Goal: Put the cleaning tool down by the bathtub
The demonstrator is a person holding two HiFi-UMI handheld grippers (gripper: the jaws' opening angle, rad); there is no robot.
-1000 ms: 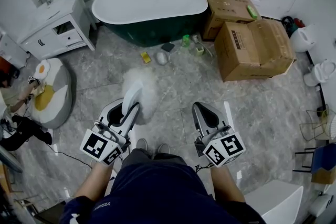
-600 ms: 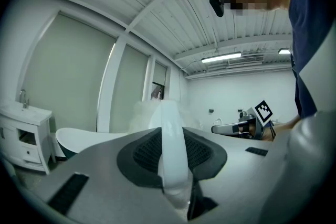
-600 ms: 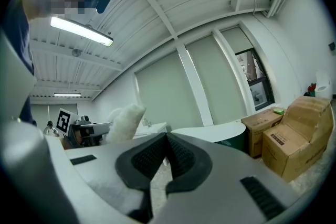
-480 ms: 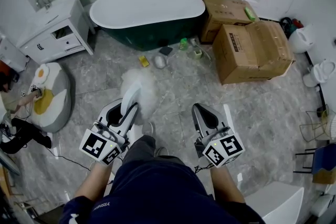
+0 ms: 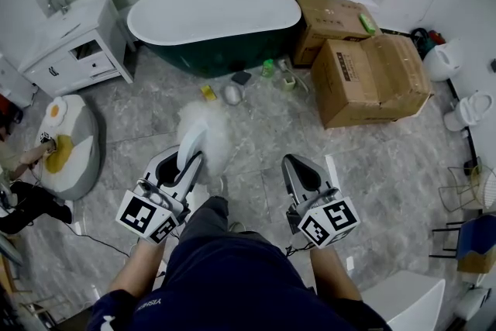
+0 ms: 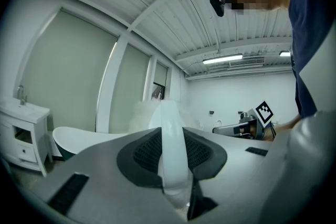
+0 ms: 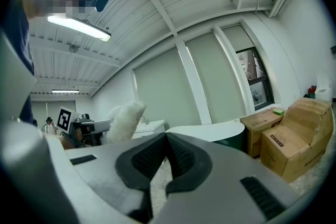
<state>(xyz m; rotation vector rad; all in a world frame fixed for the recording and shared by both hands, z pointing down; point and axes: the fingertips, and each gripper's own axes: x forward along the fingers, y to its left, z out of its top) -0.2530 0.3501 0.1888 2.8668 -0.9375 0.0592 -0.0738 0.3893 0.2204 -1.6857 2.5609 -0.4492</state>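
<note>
The cleaning tool is a fluffy white duster (image 5: 208, 128) on a smooth white handle (image 6: 171, 144). My left gripper (image 5: 184, 163) is shut on that handle, and the duster head sticks out ahead of it over the floor. The dark green bathtub (image 5: 225, 50) with a white rim stands well ahead against the far wall, apart from the duster. My right gripper (image 5: 297, 165) is held level beside the left, shut with nothing in it. In the left gripper view the bathtub (image 6: 79, 136) lies low at the left. The right gripper view shows the duster (image 7: 125, 120) at the left.
Two cardboard boxes (image 5: 376, 77) sit right of the tub. A white vanity cabinet (image 5: 74, 43) stands at the left. A yellow sponge (image 5: 207, 91), a grey object (image 5: 232, 94) and a green bottle (image 5: 268, 67) lie by the tub. An egg-shaped cushion (image 5: 66, 143) lies at the left.
The person has stepped forward, one leg now out in front. The floor and cushion have slid back and left in view. Both grippers keep their pose and the duster stays held.
</note>
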